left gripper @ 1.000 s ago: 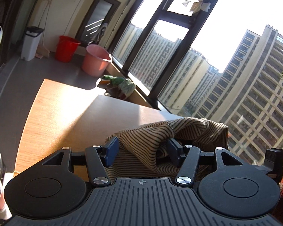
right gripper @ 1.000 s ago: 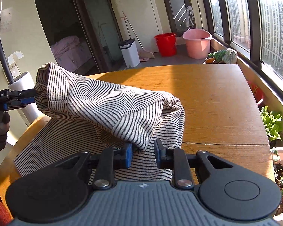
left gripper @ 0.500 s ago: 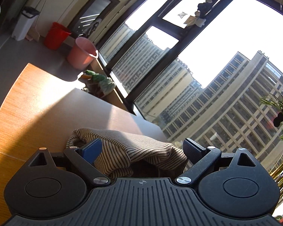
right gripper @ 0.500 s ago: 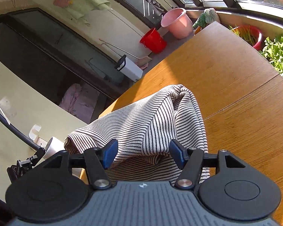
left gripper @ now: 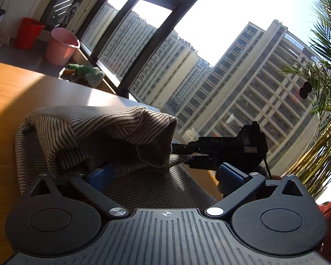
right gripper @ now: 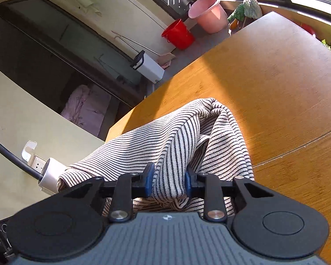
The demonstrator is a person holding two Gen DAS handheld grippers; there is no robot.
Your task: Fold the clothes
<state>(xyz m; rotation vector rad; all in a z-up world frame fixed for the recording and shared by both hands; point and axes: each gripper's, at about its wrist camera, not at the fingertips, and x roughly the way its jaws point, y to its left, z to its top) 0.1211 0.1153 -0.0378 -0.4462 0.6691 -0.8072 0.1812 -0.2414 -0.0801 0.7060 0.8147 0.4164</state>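
A black-and-cream striped garment (left gripper: 94, 132) lies bunched on the wooden table (left gripper: 8, 81); it also shows in the right wrist view (right gripper: 187, 137). My left gripper (left gripper: 165, 174) is open wide, its blue pads apart with flat striped cloth between them and a raised fold just ahead. My right gripper (right gripper: 167, 178) has its blue pads narrowed around a hanging fold of the garment, touching it on both sides. The right gripper's body shows in the left wrist view (left gripper: 227, 148) at the fold's right end.
The table (right gripper: 275, 84) runs along tall windows (left gripper: 143, 44). A pink bucket (right gripper: 207, 15), a red bucket (right gripper: 178, 35) and a white bin (right gripper: 147, 66) stand on the floor beyond. Potted plants (left gripper: 320, 88) stand at the right. A white cylinder with a cable (right gripper: 50, 174) stands left of the table.
Both grippers opened and let the lifted fold drop onto the table. The left stays wide open; the right has narrowed again around a fold of the garment.
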